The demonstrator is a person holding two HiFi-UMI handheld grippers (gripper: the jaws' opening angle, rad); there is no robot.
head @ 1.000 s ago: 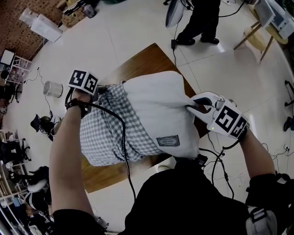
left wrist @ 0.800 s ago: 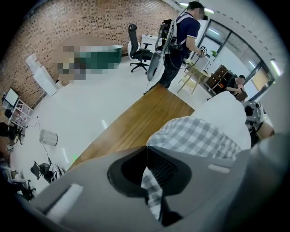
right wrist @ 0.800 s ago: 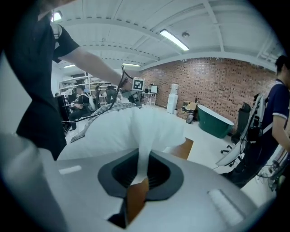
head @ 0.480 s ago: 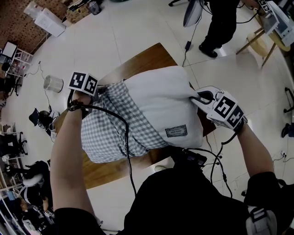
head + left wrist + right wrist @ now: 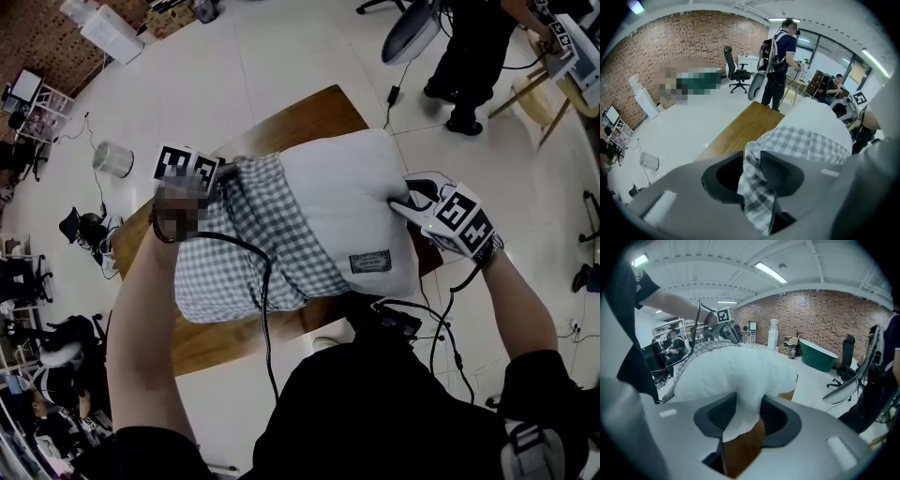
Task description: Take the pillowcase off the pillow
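Now the left gripper (image 5: pixel 751 164) has just been opening its jaws, the checked pillowcase (image 5: pixel 248 248) hanging loose between them; the right gripper (image 5: pixel 749 411) has been opening too, round a corner of the white pillow (image 5: pixel 347 202), which lies half-covered on the wooden table (image 5: pixel 300 117)

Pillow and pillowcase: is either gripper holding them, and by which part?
Neither clamps now; both jaws have just been opening. Left gripper has the checked pillowcase edge between them, right gripper the white pillow corner.
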